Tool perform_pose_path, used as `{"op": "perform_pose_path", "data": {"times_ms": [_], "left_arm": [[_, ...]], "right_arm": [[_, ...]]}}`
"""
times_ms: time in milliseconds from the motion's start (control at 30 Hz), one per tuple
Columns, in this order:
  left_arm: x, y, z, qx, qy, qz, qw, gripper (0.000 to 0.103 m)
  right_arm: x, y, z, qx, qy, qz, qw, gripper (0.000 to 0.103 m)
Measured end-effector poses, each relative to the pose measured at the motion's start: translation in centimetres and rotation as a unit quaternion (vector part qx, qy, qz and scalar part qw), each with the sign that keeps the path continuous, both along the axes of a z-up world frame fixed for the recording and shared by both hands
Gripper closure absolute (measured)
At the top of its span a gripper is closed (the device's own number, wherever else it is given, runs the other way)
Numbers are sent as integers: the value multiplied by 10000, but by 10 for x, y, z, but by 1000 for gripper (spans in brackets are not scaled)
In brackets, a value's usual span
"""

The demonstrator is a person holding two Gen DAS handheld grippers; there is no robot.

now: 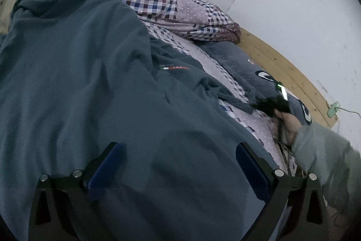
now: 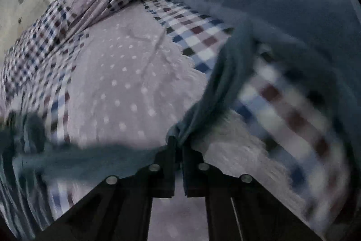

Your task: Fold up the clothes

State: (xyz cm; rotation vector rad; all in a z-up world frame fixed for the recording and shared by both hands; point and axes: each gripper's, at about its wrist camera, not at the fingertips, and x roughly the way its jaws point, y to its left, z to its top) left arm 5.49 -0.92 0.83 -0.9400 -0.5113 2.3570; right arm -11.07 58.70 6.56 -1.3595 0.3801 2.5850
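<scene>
Bed (image 1: 227, 73), dotted-check sheet, white wall behind. Teal sweatshirt (image 1: 90, 83) spread flat. Right hand-held gripper (image 2: 178, 143) pinching sleeve end (image 2: 216, 92); left hand-held gripper (image 1: 178, 164) spread above hem. Sleeve fold underway; next, carry sleeve inward across body.

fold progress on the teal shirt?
Done: the teal shirt is spread flat on the bed, logo up; no fold visible yet. In hand: the right gripper is shut on a sleeve end, raised off the sheet; the left gripper is open over the shirt's lower part, holding nothing. Left: apparently all the folds, sleeves and body.
</scene>
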Motion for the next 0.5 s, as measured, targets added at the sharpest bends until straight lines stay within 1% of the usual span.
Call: {"op": "perform_pose_path", "data": {"times_ms": [133, 200, 267, 300, 333, 400, 467, 500], "left_arm": [[-1, 0, 0, -7, 14, -9, 10000, 1], [-1, 0, 0, 3, 20, -12, 10000, 1], [-1, 0, 0, -2, 24, -11, 10000, 1], [-1, 0, 0, -5, 27, -10, 10000, 1], [-1, 0, 0, -7, 30, -9, 10000, 1], [0, 0, 0, -11, 39, -6, 10000, 1], [-1, 0, 0, -25, 47, -8, 10000, 1], [-1, 0, 0, -31, 51, -8, 10000, 1]], "right_arm": [[57, 11, 5, 34, -382, 116, 9992, 98], [76, 13, 10, 191, -589, 185, 9979, 98], [86, 17, 20, 507, -621, 99, 9967, 94], [87, 18, 25, 632, -563, 48, 9964, 86], [84, 18, 32, 715, -429, 56, 9965, 71], [70, 14, 45, 841, -127, 177, 9962, 51], [45, 4, 50, 1022, 17, 398, 9940, 48], [27, -3, 47, 1226, -39, 541, 9910, 45]]}}
